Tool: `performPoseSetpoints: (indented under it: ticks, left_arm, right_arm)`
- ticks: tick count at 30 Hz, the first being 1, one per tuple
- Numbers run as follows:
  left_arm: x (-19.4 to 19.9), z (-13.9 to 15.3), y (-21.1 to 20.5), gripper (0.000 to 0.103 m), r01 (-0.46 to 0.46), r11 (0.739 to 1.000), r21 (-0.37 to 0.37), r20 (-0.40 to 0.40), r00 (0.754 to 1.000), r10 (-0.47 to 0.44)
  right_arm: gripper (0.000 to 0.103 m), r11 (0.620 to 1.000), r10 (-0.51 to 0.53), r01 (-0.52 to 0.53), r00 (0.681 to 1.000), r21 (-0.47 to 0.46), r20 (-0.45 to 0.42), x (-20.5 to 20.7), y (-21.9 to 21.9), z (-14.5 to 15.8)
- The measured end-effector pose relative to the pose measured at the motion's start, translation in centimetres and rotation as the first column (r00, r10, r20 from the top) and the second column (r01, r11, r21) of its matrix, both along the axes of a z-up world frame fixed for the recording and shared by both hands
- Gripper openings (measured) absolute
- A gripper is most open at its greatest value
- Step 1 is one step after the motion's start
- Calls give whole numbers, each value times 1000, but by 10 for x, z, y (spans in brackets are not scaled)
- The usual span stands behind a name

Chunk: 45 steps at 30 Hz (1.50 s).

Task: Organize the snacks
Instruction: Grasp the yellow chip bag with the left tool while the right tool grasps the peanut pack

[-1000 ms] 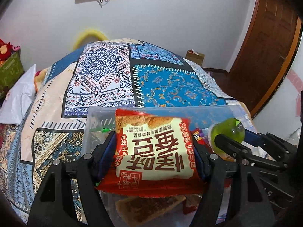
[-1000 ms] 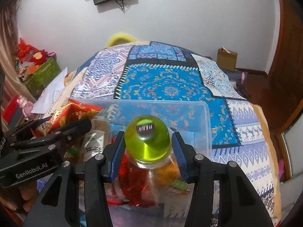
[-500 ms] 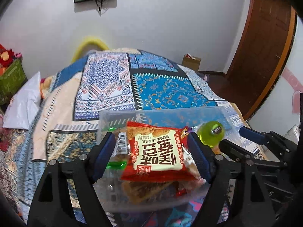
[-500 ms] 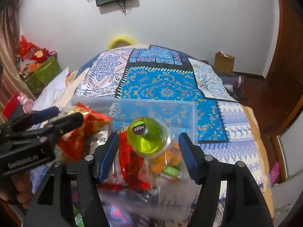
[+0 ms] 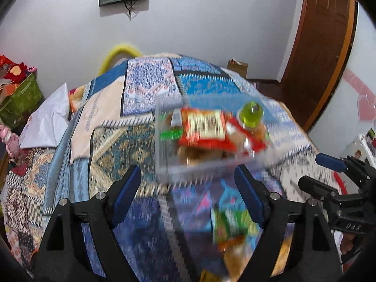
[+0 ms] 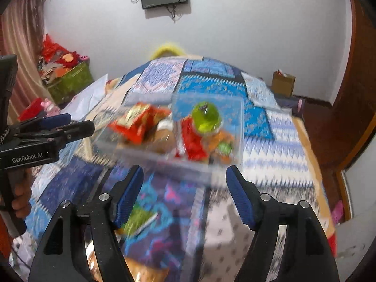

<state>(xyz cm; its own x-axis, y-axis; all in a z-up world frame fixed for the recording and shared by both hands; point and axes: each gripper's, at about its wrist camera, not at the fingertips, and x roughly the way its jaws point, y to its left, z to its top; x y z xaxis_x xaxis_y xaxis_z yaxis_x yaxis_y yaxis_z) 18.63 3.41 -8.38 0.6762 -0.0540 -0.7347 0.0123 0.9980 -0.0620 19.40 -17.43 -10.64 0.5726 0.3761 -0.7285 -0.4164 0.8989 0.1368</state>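
While the clear bin [image 5: 164, 164] of snacks sits on the quilt [image 5: 105, 141], both grippers hang short of it. The left gripper [image 5: 188, 185] and right gripper [image 6: 184, 185] gape wide, holding nothing.

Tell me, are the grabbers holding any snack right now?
No. The left gripper and right gripper are both open and empty; the red snack packet lies in the clear plastic box.

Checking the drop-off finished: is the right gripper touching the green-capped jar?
Apart. The right wrist view shows the right gripper open, with quilt between it and the green-capped jar.
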Motion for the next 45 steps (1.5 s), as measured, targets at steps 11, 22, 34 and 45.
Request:
performPoseSetpoints:
  ticks: [11, 22, 34, 45]
  left_arm:
    - [-83, -53, -6, 82, 52, 998, 30, -113, 992, -48]
    - [-113, -88, -6, 82, 59, 996, -60, -206, 976, -70]
    - [-114, -108, -31, 83, 95, 993, -69, -218, 970, -108]
    - [-115, -88, -20, 28, 96, 991, -98, -133, 985, -108]
  right_arm:
    - [70, 999, 33, -35, 990, -10, -136, -58, 12, -45]
    - [85, 998, 44, -50, 981, -27, -188, -78, 27, -73]
    - [77, 999, 36, -38, 978, -9, -203, -71, 18, -78]
    - [76, 1000, -30, 31, 985, 2, -169, -68, -5, -70]
